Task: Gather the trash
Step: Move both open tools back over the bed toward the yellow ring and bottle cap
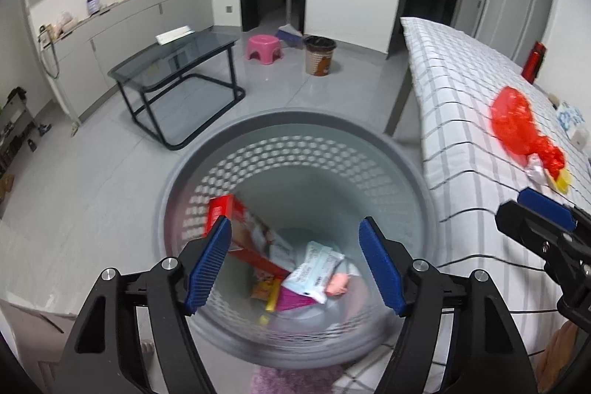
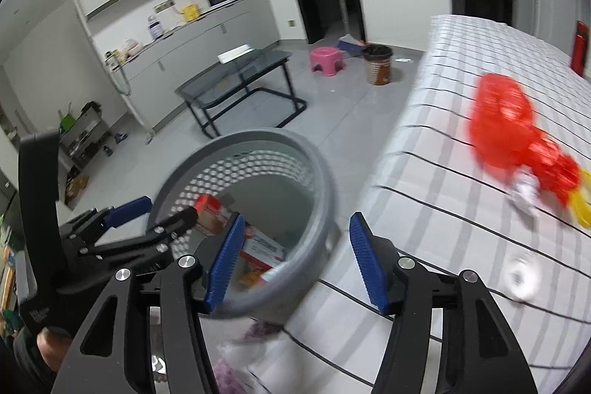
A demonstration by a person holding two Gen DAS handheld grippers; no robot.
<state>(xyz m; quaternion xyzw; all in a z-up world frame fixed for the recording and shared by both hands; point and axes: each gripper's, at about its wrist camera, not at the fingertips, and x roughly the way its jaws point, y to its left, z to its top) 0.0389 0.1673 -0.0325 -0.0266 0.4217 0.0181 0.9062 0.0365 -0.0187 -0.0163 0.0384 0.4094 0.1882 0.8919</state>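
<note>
A grey perforated basket (image 1: 295,115) stands on the floor beside the bed and holds trash: a red box (image 1: 240,220), a pale wipes pack (image 1: 314,268) and small wrappers. My left gripper (image 1: 295,257) hangs open over the basket mouth with nothing between its blue pads. My right gripper (image 2: 295,257) is open and empty too, above the basket (image 2: 321,180) rim and the bed edge. On the checked bed lie a red plastic bag (image 2: 506,124), a crumpled white paper (image 2: 524,194) and a yellow piece (image 2: 581,205). Each gripper shows in the other's view: left gripper (image 2: 171,207), right gripper (image 1: 511,205).
A dark glass table (image 1: 177,61), a pink stool (image 1: 264,47), a brown bin (image 1: 319,56) and a broom stand on the grey floor beyond. A red bottle (image 1: 533,61) and a small white round thing (image 2: 521,276) are on the bed. A counter with a microwave lines the left wall.
</note>
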